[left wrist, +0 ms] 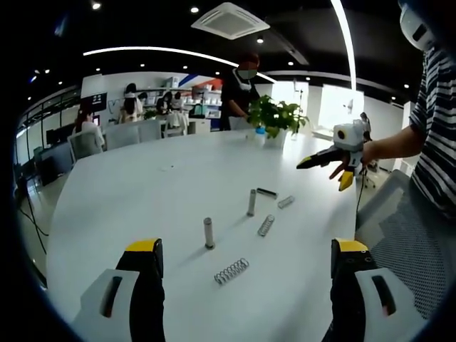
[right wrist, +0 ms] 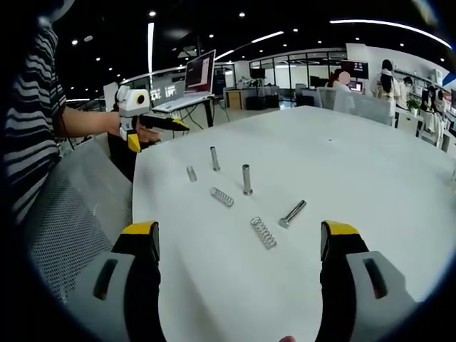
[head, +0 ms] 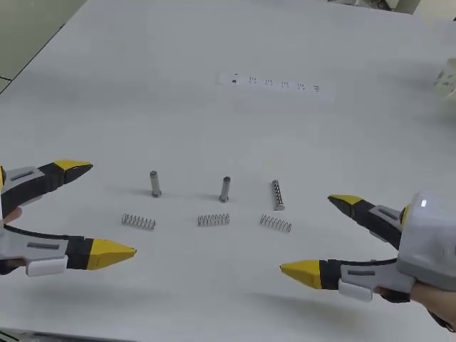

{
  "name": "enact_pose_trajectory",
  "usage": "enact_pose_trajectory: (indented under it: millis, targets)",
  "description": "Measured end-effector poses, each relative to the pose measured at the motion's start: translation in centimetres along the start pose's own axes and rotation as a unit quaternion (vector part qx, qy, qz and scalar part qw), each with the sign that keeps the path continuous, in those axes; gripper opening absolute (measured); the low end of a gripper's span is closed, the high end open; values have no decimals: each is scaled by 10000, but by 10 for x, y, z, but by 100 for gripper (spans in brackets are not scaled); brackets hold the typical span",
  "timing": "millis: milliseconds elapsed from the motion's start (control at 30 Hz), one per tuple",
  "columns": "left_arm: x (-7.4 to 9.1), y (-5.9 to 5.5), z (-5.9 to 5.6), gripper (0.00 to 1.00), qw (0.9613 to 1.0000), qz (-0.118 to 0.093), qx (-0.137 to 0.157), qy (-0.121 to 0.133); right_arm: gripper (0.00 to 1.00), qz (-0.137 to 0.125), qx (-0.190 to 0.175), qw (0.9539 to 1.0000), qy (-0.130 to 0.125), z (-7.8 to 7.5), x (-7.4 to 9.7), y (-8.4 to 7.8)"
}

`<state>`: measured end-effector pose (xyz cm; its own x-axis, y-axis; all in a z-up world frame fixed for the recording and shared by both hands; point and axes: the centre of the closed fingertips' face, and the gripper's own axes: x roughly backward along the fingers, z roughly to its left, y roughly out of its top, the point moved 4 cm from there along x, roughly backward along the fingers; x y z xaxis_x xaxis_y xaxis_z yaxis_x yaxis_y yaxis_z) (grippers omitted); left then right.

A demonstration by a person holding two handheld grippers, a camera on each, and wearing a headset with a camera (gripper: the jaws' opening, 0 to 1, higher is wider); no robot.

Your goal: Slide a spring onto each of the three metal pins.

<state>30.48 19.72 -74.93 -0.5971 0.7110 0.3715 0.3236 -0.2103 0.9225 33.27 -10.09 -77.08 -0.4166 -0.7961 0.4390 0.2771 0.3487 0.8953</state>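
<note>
Three metal pins stand in a row on the white table. The left pin [head: 154, 183] and the middle pin [head: 225, 189] are upright, while the right pin [head: 277, 194] [right wrist: 292, 212] lies on its side. A loose spring lies in front of each: left spring [head: 138, 221], middle spring [head: 213, 220], right spring [head: 275, 224] [right wrist: 263, 232]. My left gripper [head: 103, 209] [left wrist: 246, 246] hovers open to the left of the row with nothing in it. My right gripper [head: 311, 234] [right wrist: 239, 228] is open on the right, also with nothing between its jaws.
A pale strip with small dark marks [head: 276, 83] lies farther back on the table. A white object [head: 447, 77] sits at the right edge. A potted plant [left wrist: 274, 117] stands at the table's far end, with people beyond.
</note>
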Motion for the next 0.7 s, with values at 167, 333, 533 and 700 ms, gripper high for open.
enact_pose_trajectory:
  millis: [167, 333, 533, 700]
  targets:
    - [0, -1, 1, 97, 10000, -10, 45, 14, 95, 2, -37, 10000, 11, 0, 0, -1]
    - [0, -1, 1, 97, 10000, 17, 32, -7, 95, -11, -61, 10000, -5, -2, 2, -1]
    - [1, -1, 3, 97, 10000, 8, 34, -12, 95, 3, -66, 10000, -18, -2, 5, -2]
    - [2, -1, 2, 97, 10000, -14, 42, 1, 95, 55, -53, 10000, -19, 0, 4, -6]
